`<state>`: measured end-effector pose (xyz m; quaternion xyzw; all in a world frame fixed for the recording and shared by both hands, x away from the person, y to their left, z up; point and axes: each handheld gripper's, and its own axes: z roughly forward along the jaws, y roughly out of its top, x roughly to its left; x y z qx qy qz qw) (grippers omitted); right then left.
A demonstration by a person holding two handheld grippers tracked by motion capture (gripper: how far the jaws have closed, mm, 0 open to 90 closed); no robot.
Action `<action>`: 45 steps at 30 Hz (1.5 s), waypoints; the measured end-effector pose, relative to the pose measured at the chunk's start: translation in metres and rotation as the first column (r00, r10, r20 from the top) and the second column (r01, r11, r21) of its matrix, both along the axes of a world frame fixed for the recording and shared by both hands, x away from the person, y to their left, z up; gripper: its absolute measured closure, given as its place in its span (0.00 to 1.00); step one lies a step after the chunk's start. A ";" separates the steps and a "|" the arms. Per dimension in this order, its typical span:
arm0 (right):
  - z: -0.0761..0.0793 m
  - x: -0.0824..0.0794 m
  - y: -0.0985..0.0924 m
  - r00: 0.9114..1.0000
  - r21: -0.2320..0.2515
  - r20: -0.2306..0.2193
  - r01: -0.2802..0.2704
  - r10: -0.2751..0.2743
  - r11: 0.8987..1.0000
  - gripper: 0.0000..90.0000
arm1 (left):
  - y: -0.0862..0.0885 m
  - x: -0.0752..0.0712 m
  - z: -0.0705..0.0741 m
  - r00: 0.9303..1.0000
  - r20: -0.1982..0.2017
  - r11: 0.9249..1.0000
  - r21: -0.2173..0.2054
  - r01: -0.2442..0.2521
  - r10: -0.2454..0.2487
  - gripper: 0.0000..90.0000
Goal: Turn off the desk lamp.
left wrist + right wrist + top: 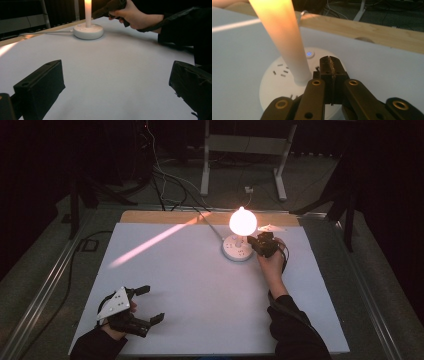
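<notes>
A round white power strip [236, 248] sits on the white table, with a lit bulb lamp [243, 221] plugged into it and glowing orange. My right gripper [256, 242] hovers at the strip's right edge, jaws pressed together with nothing between them. In the right gripper view the shut tips [331, 65] hang just over the strip's top [277, 80], beside the lamp's glowing stem [282, 37] and a lit blue button [309, 53]. My left gripper [152, 304] rests open near the table's front left; its fingers [42, 85] stand wide apart over bare table.
A white cord [210, 222] runs from the strip over the wooden back edge [150, 216]. A streak of light [150, 242] crosses the white table top [200, 290]. Metal frame legs [205, 165] and cables stand on the floor behind.
</notes>
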<state>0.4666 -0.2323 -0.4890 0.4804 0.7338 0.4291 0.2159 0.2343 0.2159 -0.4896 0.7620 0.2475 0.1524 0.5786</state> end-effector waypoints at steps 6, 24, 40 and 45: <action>0.013 -0.002 -0.003 0.999 0.014 0.038 0.002 -0.003 1.000 1.00 | 0.000 0.000 0.000 1.000 0.001 1.000 0.007 0.002 -0.002 0.01; -0.004 -0.003 -0.001 1.000 0.006 0.004 0.007 -0.007 1.000 1.00 | -0.001 -0.001 0.000 1.000 0.004 1.000 0.010 0.001 -0.001 0.01; -0.016 -0.003 -0.001 1.000 0.001 -0.021 0.011 -0.011 1.000 1.00 | -0.001 0.000 -0.001 1.000 -0.002 1.000 0.014 -0.001 0.001 0.01; -0.020 -0.001 0.000 0.999 -0.008 -0.031 0.010 -0.010 1.000 1.00 | -0.001 0.000 -0.001 1.000 -0.002 1.000 0.013 -0.002 0.002 0.01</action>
